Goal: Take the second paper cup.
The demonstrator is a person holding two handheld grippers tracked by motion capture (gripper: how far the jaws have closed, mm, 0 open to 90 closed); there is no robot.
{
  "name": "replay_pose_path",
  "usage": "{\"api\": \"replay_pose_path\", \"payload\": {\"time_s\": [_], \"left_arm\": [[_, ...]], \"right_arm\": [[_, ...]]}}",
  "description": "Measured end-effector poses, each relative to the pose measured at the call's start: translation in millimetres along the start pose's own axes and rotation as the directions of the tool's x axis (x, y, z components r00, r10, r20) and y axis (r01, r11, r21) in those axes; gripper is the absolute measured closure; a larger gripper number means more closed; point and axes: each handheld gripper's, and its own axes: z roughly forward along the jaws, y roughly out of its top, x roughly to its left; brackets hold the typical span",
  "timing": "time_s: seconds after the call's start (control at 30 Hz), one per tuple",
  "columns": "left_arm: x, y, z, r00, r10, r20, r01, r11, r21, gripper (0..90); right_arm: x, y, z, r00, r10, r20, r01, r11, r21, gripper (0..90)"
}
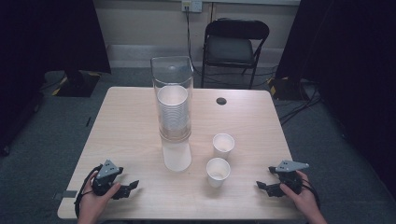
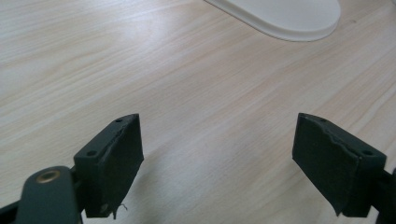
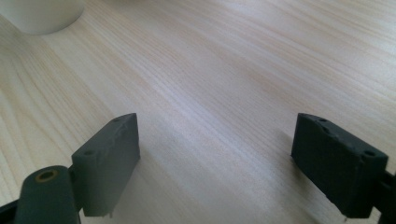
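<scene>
Work in hand appears to be drawing paper cups from the clear cup dispenser [image 1: 172, 98], which stands at upper centre of the high view with a stack of cups inside. One cup [image 1: 177, 155] protrudes from its lower end, mouth toward the camera. Two paper cups are already set upright on the table [image 1: 126, 135]: the farther cup [image 1: 223, 145] right of centre, the nearer cup [image 1: 218, 171] just below it, the two close but apart.

Judgement: two cups are dispensed and placed; the protruding cup is not yet taken, and many remain in the stack.

The left gripper [image 1: 128, 189] rests at the lower left, jaws spread wide with nothing between them; its own view shows bare wood and the protruding cup's rim [image 2: 285, 18] at the top. The right gripper [image 1: 267, 187] sits at the lower right, jaws likewise wide and empty, a cup base [image 3: 42, 16] at its upper left.

Clearance: both grippers lie close to the near table edge. Open wood separates the left gripper from the dispenser; the nearer cup stands between the right gripper and the dispenser. A folding chair [image 1: 236, 46] stands beyond the far edge.
</scene>
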Motion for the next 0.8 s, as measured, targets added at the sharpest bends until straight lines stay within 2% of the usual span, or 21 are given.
{"api": "replay_pose_path", "payload": {"time_s": [0.07, 0.27, 0.47, 0.63, 0.8], "left_arm": [[2.1, -1.3, -1.8, 1.0000, -0.001, 0.009, 0.001, 1.0000, -0.010, 16.0], [9.7, -6.6, -7.3, 0.9998, -0.022, 0.000, 0.022, 0.9995, -0.023, 16.0], [13.1, -12.0, -6.6, 0.9996, -0.025, -0.007, 0.025, 0.9997, -0.003, 16.0], [12.8, -17.0, -2.6, 0.9999, 0.010, -0.011, -0.010, 0.9994, 0.034, 16.0], [12.3, -18.5, -0.8, 0.9985, 0.042, -0.034, -0.041, 0.9985, 0.036, 15.0]], "right_arm": [[0.4, -0.6, 0.3, 0.9999, -0.009, 0.005, 0.009, 1.000, -0.002, 15.1], [0.7, -1.6, 1.1, 0.9998, -0.017, 0.011, 0.017, 1.000, -0.009, 14.4], [0.9, -1.6, 1.0, 0.9997, -0.017, 0.015, 0.017, 1.000, -0.008, 14.3], [0.9, -1.6, 1.0, 0.9997, -0.018, 0.016, 0.018, 1.000, -0.008, 14.2], [1.8, -2.2, 0.5, 0.9993, -0.011, 0.035, 0.012, 1.000, -0.007, 13.9]]}}
